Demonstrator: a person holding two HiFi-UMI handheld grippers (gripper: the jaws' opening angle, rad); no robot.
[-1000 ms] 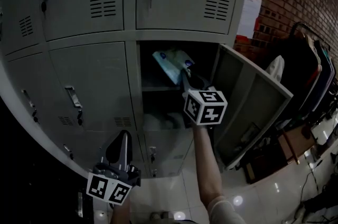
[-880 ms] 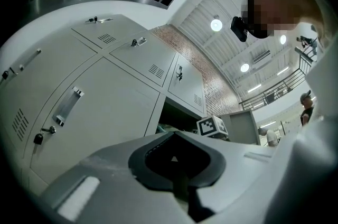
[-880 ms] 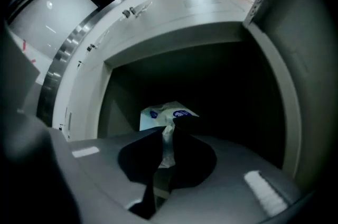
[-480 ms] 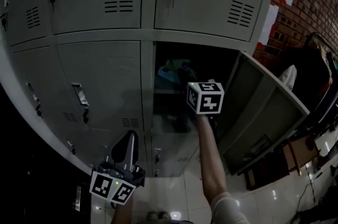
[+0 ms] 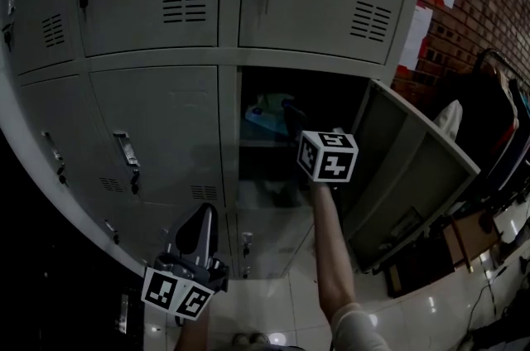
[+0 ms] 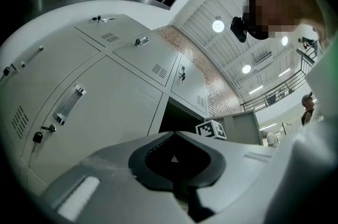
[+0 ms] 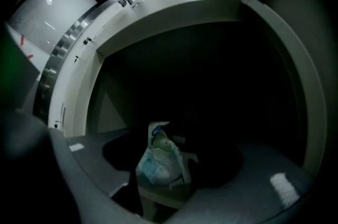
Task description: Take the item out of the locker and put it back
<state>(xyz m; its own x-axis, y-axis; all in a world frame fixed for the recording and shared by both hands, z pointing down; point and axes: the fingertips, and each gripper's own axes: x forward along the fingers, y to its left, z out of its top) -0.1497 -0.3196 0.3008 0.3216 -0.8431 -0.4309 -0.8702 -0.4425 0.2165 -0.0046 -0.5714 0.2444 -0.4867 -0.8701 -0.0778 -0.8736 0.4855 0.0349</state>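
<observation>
Right gripper view has the right gripper (image 7: 182,173) opening its jaws clear of the pale blue-and-white crinkled plastic packet (image 7: 158,162), which lies on the shelf (image 7: 158,195) inside the open grey metal locker (image 5: 229,142), so the return looks done, while the left gripper (image 6: 171,134) hangs low, jaws together.

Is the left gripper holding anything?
No, the left gripper has its jaws together with nothing between them.

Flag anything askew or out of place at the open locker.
Only the soft white-and-blue packet: it stands crumpled and leaning near the front edge of the locker shelf, not laid flat. The locker door hangs open; nothing looks spilled or damaged.
</observation>
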